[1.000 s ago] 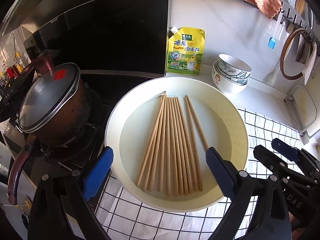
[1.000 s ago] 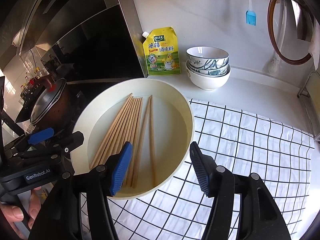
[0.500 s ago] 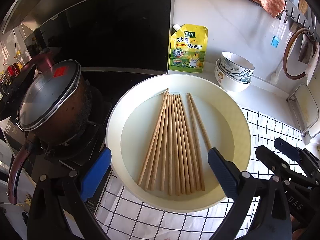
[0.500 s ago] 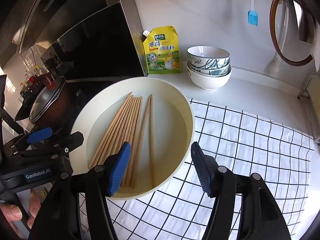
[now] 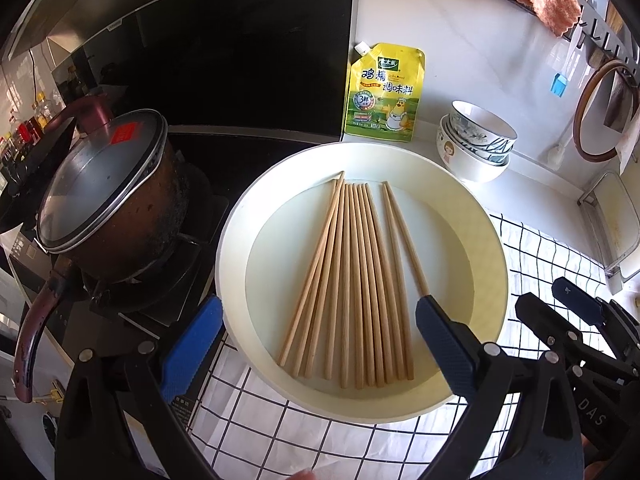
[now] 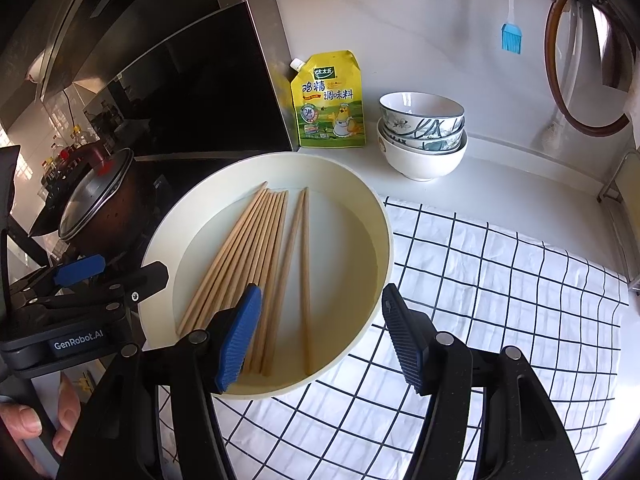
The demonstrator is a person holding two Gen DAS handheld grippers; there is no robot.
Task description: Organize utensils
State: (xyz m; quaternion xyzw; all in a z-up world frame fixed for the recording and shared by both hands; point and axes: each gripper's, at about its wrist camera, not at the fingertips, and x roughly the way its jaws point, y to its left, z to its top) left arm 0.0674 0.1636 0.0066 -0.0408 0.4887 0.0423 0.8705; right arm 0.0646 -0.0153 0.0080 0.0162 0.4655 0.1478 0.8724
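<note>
Several wooden chopsticks [image 5: 360, 280] lie side by side in a round cream basin [image 5: 232, 248], two of them a little apart on the right [image 6: 304, 272]. My left gripper [image 5: 316, 344] hovers over the basin's near edge, open, with nothing between its fingers. My right gripper [image 6: 322, 338] stands open over the near right part of the basin [image 6: 384, 240], above the chopsticks' [image 6: 248, 260] near ends, and holds nothing. Each gripper shows in the other's view: the right one [image 5: 580, 312] at the right edge, the left one [image 6: 80, 280] at the left with a hand below it.
A lidded pot [image 5: 104, 184] sits on the stove to the left. A yellow seasoning pouch [image 5: 384, 92] and stacked bowls [image 5: 476, 144] stand behind the basin. A white checked cloth [image 6: 500, 280] covers the counter to the right, with a rack [image 5: 616, 224] at its far edge.
</note>
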